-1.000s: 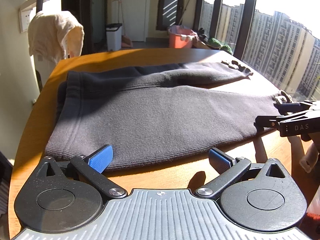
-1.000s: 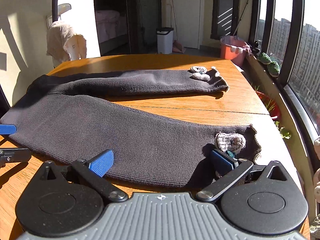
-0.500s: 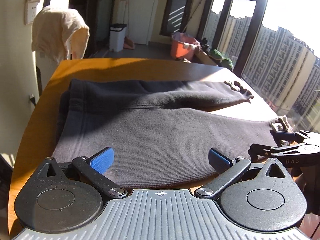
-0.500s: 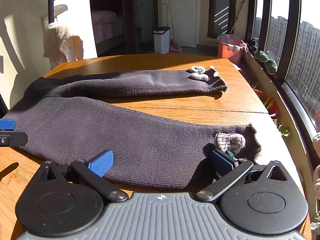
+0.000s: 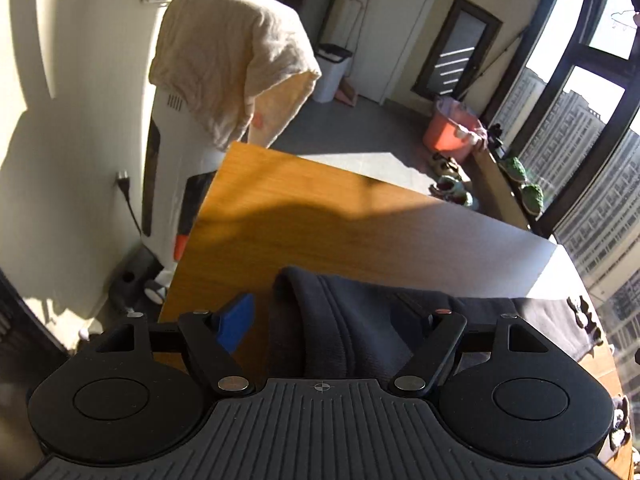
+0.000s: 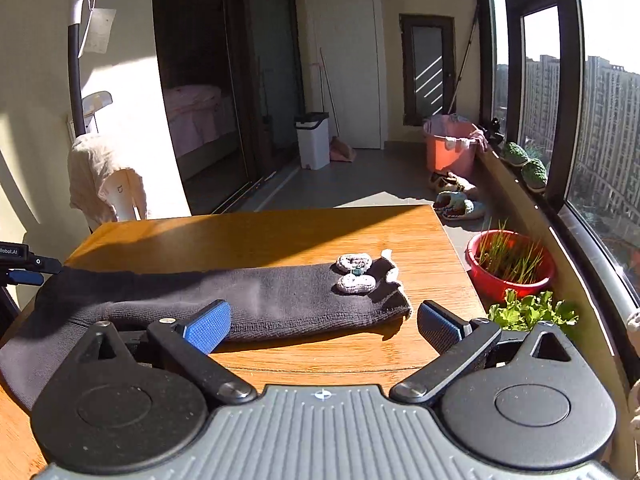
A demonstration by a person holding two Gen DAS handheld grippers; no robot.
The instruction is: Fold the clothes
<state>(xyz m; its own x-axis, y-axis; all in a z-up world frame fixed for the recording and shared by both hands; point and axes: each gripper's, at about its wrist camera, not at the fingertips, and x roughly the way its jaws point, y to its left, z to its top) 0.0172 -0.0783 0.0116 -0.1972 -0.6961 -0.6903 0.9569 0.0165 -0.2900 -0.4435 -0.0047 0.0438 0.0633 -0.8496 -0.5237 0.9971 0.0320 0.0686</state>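
Dark knitted trousers (image 6: 272,300) lie flat on the wooden table (image 6: 260,236), and the far leg ends in small crocheted patches (image 6: 356,274). My right gripper (image 6: 324,328) is open just in front of that far leg, with bare table between its fingers. My left gripper (image 5: 320,320) is open over the thick waistband (image 5: 304,332), which bunches up between its fingers. A strip of table shows beside its left blue pad (image 5: 236,328), while its right pad is hidden by cloth. In the right wrist view the left gripper (image 6: 24,264) shows at the far waist corner.
A cream cloth (image 5: 232,52) hangs over a white appliance past the table's left corner. A red bowl of green plants (image 6: 510,264) sits off the table's right edge below the window. On the floor beyond stand a pink bucket (image 6: 448,148) and a white bin (image 6: 314,140).
My left gripper moved forward from the near edge over the trousers to the waistband, and its fingers drew closer. My right gripper left the near cuff and moved towards the far leg.
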